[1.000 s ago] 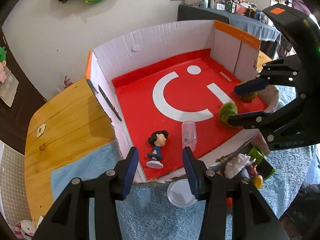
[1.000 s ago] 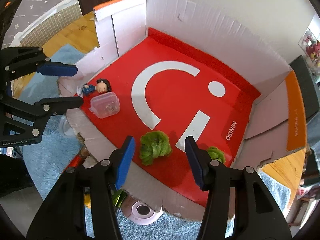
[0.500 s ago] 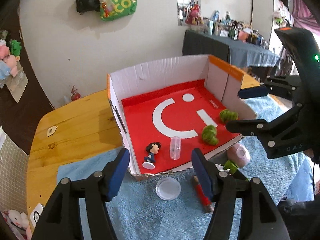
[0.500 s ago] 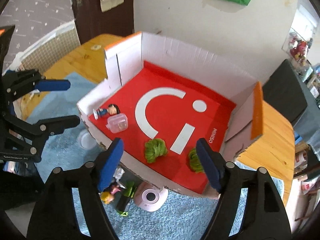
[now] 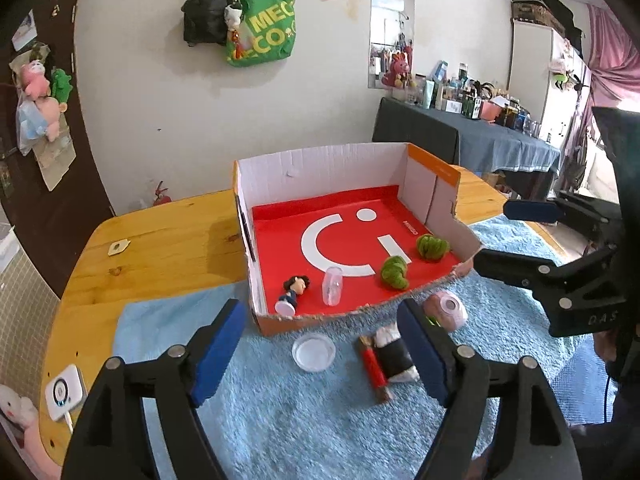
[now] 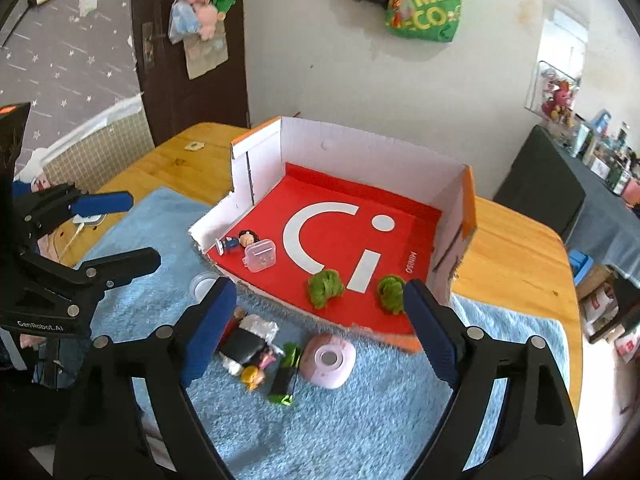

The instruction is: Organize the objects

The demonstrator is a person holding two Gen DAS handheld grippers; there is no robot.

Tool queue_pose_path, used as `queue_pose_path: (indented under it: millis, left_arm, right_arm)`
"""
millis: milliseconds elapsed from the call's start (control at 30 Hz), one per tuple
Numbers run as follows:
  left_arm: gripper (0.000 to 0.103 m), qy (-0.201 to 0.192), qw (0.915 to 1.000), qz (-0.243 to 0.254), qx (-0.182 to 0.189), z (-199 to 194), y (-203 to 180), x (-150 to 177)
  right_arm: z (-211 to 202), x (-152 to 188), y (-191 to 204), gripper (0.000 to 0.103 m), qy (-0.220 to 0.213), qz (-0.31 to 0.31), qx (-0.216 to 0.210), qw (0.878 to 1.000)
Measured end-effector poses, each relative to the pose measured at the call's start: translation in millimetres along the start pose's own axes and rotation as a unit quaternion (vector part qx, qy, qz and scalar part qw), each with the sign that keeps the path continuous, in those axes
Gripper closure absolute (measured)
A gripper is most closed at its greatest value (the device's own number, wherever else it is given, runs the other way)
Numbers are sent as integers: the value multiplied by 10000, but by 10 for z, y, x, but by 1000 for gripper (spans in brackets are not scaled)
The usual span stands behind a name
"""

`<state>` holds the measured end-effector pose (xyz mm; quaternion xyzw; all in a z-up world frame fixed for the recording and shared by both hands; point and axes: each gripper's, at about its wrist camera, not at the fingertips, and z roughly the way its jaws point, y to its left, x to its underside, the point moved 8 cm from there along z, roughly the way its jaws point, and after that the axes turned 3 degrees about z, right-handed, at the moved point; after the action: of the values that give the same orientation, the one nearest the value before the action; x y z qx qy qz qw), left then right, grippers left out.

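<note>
A red-floored cardboard box stands on the table. In it lie a small doll figure, a clear plastic case and two green leafy toys. On the blue rug in front lie a clear round lid, a black-and-white bundle, a red stick, a pink round gadget and a green packet. My left gripper and right gripper are both open and empty, held back above the rug.
The fluffy blue rug covers the near part of the wooden table. A small white device lies at the table's left edge. A wall with hanging bags is behind; a cluttered side table stands at the right.
Both grippers have pulled back and up from the box and opened wider. The view now takes in the whole box and the items on the rug.
</note>
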<state>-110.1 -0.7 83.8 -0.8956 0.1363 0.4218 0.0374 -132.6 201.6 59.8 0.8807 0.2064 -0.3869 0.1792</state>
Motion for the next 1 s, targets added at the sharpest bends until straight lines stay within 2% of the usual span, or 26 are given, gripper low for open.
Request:
queue_pose_path:
  millis: [33, 100, 200, 400, 567, 867, 1000]
  left_arm:
    - [16, -35, 10000, -12, -29, -20, -9, 24]
    - [16, -124, 9998, -27, -128, -56, -24, 77]
    - [16, -108, 9997, -103, -193, -56, -56, 213]
    - [16, 62, 9990, -437, -52, 39, -85, 484]
    - [15, 25, 9977, -623, -260, 116, -80, 689]
    - [15, 129, 9960, -787, -408, 306, -143, 1005]
    - [15, 233, 9948, -929, -346, 376, -137, 1113]
  right_arm:
    - [-30, 16, 7, 17, -36, 17, 13, 10000]
    - [-87, 75, 3, 17, -162, 72, 123, 9998]
    - [-144, 194, 3, 10, -308, 131, 303, 9990]
    - [-181, 418, 25, 10, -512, 229, 578, 9968]
    - [-83, 602, -2, 10, -580, 430, 792, 9942]
    - [222, 1015, -26, 10, -386, 807, 931, 9916]
    - [287, 1137, -53, 10, -301, 924, 968, 9905]
